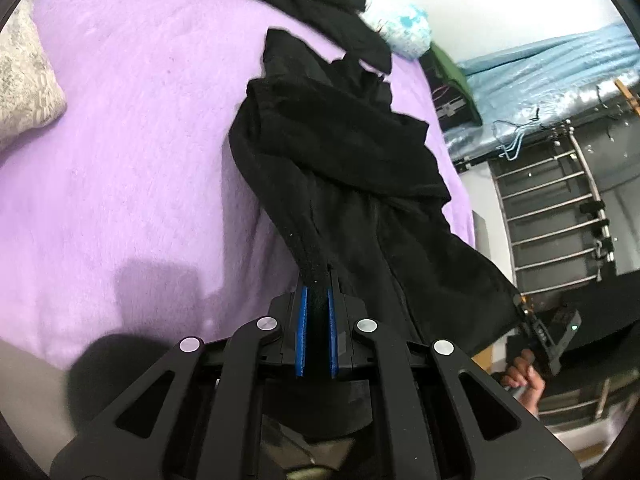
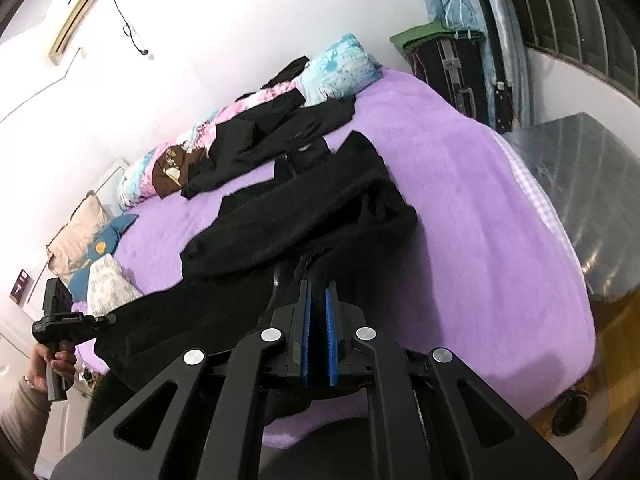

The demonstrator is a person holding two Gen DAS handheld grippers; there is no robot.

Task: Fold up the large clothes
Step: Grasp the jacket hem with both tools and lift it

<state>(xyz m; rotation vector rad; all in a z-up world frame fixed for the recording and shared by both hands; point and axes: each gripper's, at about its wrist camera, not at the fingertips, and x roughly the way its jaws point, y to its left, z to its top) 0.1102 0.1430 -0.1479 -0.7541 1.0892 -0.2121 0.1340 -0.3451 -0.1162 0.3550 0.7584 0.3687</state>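
Grippers clamp opposite corners of one black garment: the left gripper and right gripper each have jaws nearly closed on fabric. It hangs bunched over the purple bed. Judged step: lifting to spread; next, draw it taut and lay flat.

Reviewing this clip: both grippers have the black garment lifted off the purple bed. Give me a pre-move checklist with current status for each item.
1. Left gripper pinching black garment: ok, cloth sits between the blue pads.
2. Right gripper pinching the same garment: ok.
3. Garment spread flat between the grips: not ok, bunched and twisted.
4. Far end off the purple bed: not ok, it lies on the cover.
5. Clear of the other black clothes: cannot tell, the edges meet.
6. Which edge is held: cannot tell.
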